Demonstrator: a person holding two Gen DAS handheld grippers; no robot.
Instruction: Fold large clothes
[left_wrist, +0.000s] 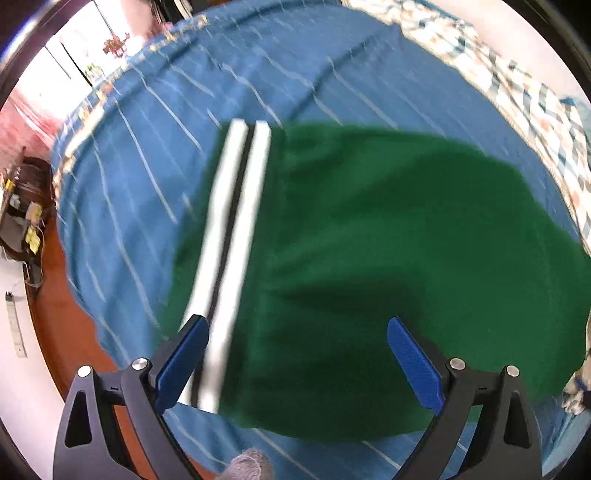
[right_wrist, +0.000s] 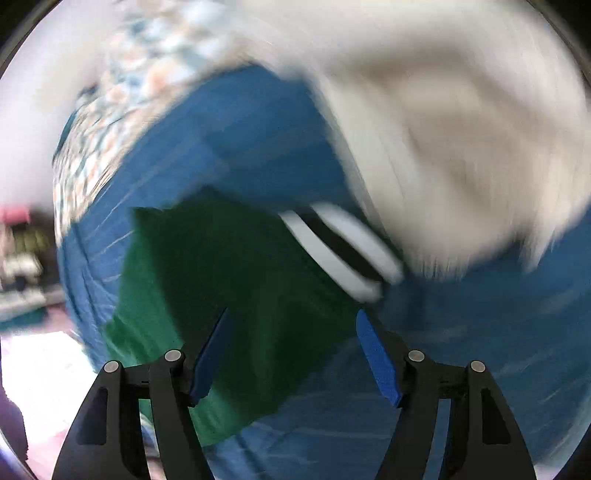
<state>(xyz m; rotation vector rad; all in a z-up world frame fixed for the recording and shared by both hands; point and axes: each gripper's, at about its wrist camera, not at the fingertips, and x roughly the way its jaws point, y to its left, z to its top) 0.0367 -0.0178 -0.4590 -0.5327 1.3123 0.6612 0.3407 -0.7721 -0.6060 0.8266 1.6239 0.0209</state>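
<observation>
A green garment (left_wrist: 369, 258) with a white-and-black side stripe (left_wrist: 236, 229) lies on a blue striped bedsheet (left_wrist: 147, 147). My left gripper (left_wrist: 297, 339) is open and empty, hovering above the garment's near part, its left fingertip by the stripe. In the right wrist view the green garment (right_wrist: 229, 295) and its stripe (right_wrist: 343, 251) lie below my right gripper (right_wrist: 293, 332), which is open and empty. That view is motion-blurred.
A pale cream cloth pile (right_wrist: 461, 129) lies on the bed beyond the stripe. A patterned quilt (left_wrist: 517, 92) runs along the far edge of the bed. A wooden floor (left_wrist: 66, 325) and dark furniture (left_wrist: 26, 206) sit left of the bed.
</observation>
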